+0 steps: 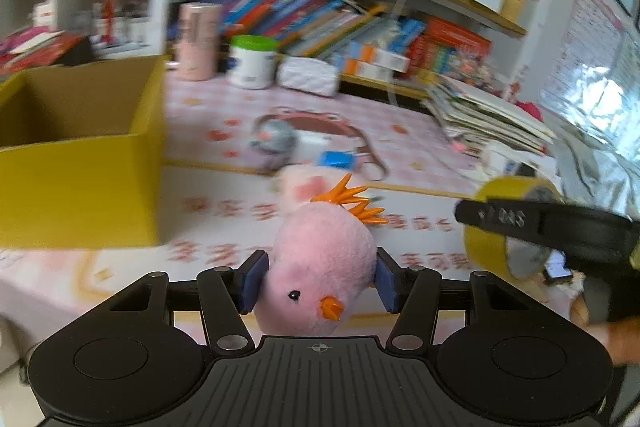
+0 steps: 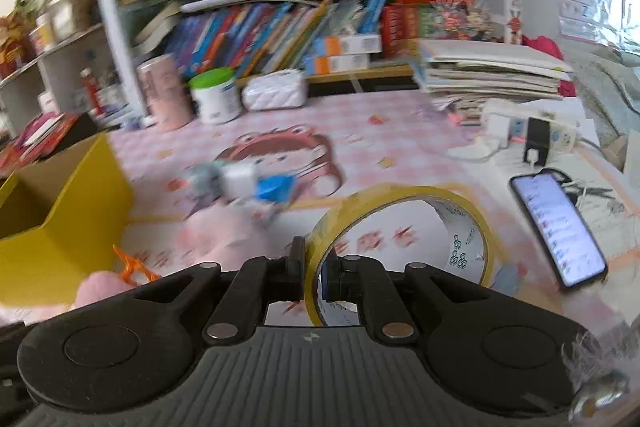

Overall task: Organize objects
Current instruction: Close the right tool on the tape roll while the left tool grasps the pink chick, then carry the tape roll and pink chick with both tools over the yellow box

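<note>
The left tongs (image 1: pixel 320 285) pinch a fuzzy pink plush chick (image 1: pixel 320 267); the right tongs (image 2: pixel 314 273) clamp a glossy yellow tape ring's (image 2: pixel 400 247) wall.

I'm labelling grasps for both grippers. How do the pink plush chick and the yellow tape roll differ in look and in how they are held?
The pink plush chick is soft, fuzzy and solid; the yellow tape roll is a rigid open ring.
The left gripper squeezes the chick's whole body from both sides; the right gripper pinches only the roll's wall, one finger inside.
Both are held clear of the table beside the yellow box.
</note>
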